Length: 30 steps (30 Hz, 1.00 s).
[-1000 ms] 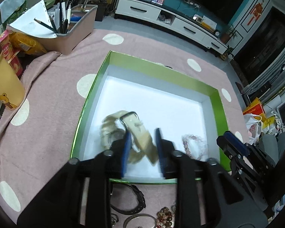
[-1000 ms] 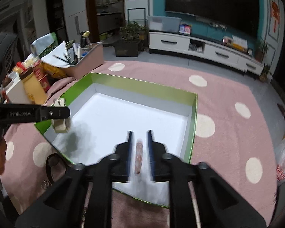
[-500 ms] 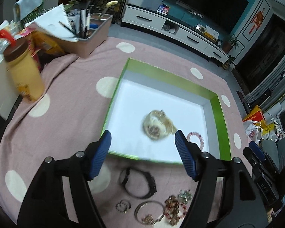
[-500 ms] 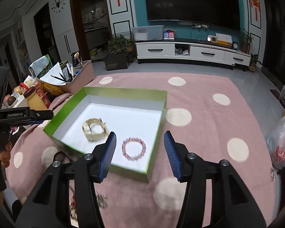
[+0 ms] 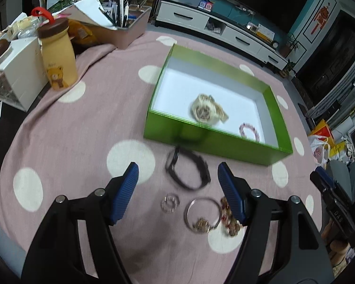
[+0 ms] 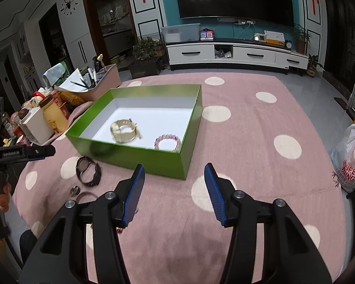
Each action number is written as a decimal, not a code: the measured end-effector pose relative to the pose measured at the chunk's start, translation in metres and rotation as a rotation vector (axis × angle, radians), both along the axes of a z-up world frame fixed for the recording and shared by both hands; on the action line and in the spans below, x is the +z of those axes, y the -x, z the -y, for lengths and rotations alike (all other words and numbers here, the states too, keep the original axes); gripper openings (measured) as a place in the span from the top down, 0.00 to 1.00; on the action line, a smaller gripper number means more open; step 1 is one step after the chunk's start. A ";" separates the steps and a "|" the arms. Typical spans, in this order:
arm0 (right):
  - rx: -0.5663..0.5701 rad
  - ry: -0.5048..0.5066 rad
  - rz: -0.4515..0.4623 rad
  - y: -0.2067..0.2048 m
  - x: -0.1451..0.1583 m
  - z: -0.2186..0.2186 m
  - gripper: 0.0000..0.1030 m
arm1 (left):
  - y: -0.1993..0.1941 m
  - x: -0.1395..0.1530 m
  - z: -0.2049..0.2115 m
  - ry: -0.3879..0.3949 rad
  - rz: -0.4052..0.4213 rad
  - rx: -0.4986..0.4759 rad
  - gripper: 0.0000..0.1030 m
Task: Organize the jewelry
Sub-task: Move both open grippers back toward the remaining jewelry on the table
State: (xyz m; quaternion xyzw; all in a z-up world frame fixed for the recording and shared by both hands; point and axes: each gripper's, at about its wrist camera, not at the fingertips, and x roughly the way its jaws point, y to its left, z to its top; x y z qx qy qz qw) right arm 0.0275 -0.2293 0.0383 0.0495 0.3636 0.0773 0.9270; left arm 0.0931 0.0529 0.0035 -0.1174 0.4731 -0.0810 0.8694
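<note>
A green box [image 5: 208, 139] with a white floor sits on the pink dotted cloth; it also shows in the right wrist view [image 6: 139, 152]. Inside lie a cream watch [image 5: 207, 111] [image 6: 124, 130] and a pink bead bracelet [image 5: 248, 130] [image 6: 167, 142]. In front of the box lie a black watch [image 5: 188, 171] [image 6: 87, 171], a small sparkly ring [image 5: 169, 203], a silver bangle [image 5: 202, 214] and a red-brown bead bracelet [image 5: 228, 220]. My left gripper [image 5: 177, 194] is open and empty above this loose jewelry. My right gripper [image 6: 175, 194] is open and empty, near the box's front right corner.
A yellow bear bottle [image 5: 58, 56], a white container [image 5: 14, 71] and a pink bin of pens and paper [image 5: 116, 27] stand at the left back. A plastic bag [image 6: 350, 156] hangs off the right edge. The TV cabinet [image 6: 236, 54] is beyond the table.
Both grippers let go of their pieces in the box, opened wide and pulled back toward the near side. The cream watch and pink bracelet now lie in the box.
</note>
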 end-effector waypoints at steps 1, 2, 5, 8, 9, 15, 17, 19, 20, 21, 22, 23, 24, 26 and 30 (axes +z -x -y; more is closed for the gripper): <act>0.007 0.000 0.000 0.004 0.000 -0.002 0.49 | 0.004 -0.002 0.000 -0.001 -0.005 -0.003 0.32; 0.011 0.000 -0.001 0.006 -0.001 -0.003 0.49 | 0.008 -0.005 0.001 -0.003 -0.009 -0.006 0.32; 0.027 -0.003 -0.003 0.014 -0.001 -0.007 0.49 | 0.017 -0.012 0.000 -0.003 -0.025 -0.008 0.32; 0.043 -0.008 -0.004 0.020 -0.001 -0.011 0.49 | 0.025 -0.018 -0.002 0.013 -0.042 -0.005 0.32; 0.049 -0.011 -0.005 0.022 -0.001 -0.012 0.49 | 0.028 -0.021 -0.003 0.019 -0.048 -0.002 0.32; 0.108 -0.017 -0.018 0.036 -0.006 -0.026 0.49 | 0.039 -0.027 -0.006 0.047 -0.070 0.005 0.32; 0.133 -0.017 -0.022 0.041 -0.008 -0.032 0.49 | 0.042 -0.029 -0.007 0.061 -0.077 0.007 0.32; 0.156 -0.019 -0.026 0.045 -0.010 -0.037 0.49 | 0.045 -0.030 -0.006 0.067 -0.079 0.003 0.32; 0.173 -0.018 -0.027 0.047 -0.012 -0.041 0.49 | 0.046 -0.030 -0.004 0.064 -0.078 -0.003 0.32; 0.187 -0.015 -0.027 0.049 -0.013 -0.045 0.49 | 0.047 -0.030 -0.002 0.059 -0.073 -0.009 0.33; 0.204 -0.005 -0.027 0.052 -0.015 -0.050 0.49 | 0.049 -0.029 0.002 0.045 -0.062 -0.023 0.34; 0.215 0.003 -0.028 0.053 -0.016 -0.053 0.49 | 0.051 -0.029 0.004 0.034 -0.052 -0.037 0.35; 0.226 0.009 -0.031 0.054 -0.018 -0.056 0.49 | 0.053 -0.029 0.009 0.018 -0.036 -0.055 0.35; 0.250 0.015 -0.040 0.056 -0.022 -0.062 0.49 | 0.057 -0.029 0.014 -0.010 -0.015 -0.081 0.35; 0.291 0.030 -0.064 0.059 -0.032 -0.073 0.49 | 0.063 -0.033 0.024 -0.045 0.011 -0.136 0.39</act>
